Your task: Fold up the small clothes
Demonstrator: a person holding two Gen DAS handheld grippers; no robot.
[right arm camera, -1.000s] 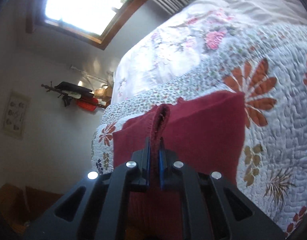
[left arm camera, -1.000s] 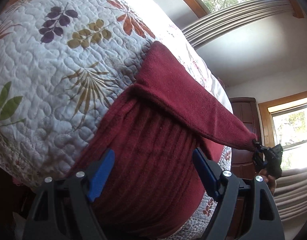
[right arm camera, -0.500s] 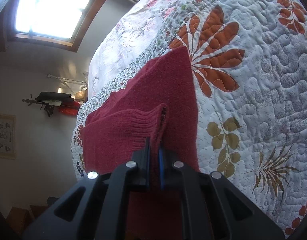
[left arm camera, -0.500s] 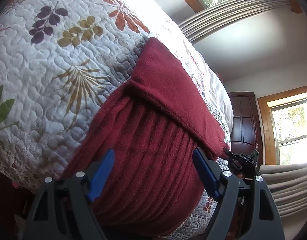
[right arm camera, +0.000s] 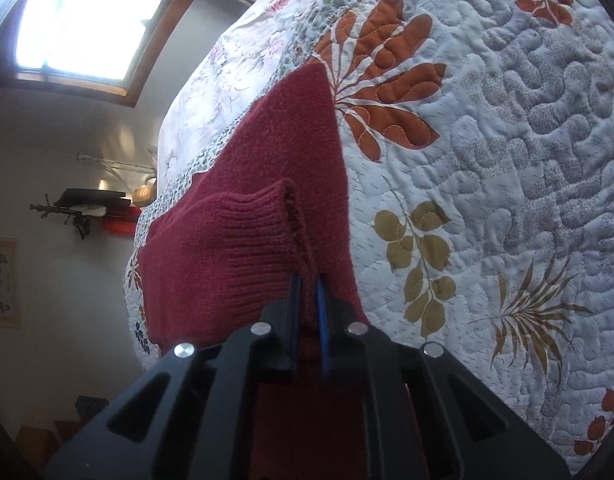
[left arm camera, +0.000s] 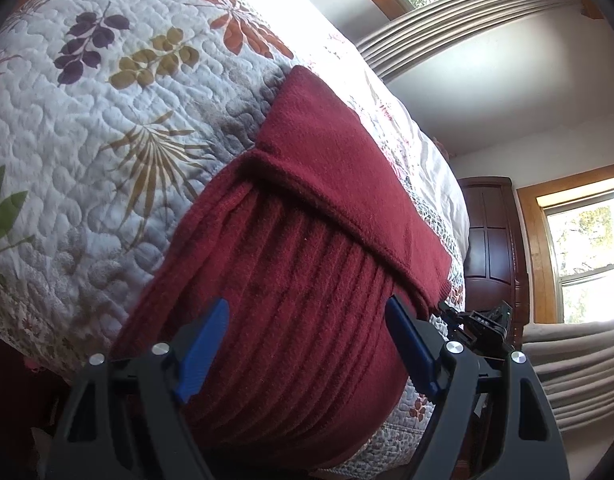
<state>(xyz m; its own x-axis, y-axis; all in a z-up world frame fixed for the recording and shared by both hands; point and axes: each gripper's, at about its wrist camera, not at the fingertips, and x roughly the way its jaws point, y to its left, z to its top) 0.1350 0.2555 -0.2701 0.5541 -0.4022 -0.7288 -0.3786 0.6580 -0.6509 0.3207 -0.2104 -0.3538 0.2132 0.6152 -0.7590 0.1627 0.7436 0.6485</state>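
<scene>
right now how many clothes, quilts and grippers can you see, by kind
dark red knit garment: 1
leaf-print quilt: 1
grippers: 2, left gripper open, right gripper shut on the garment's ribbed edge
total: 4

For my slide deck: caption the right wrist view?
Right gripper pinching a maroon sweater's ribbed cuff over a quilt.
</scene>
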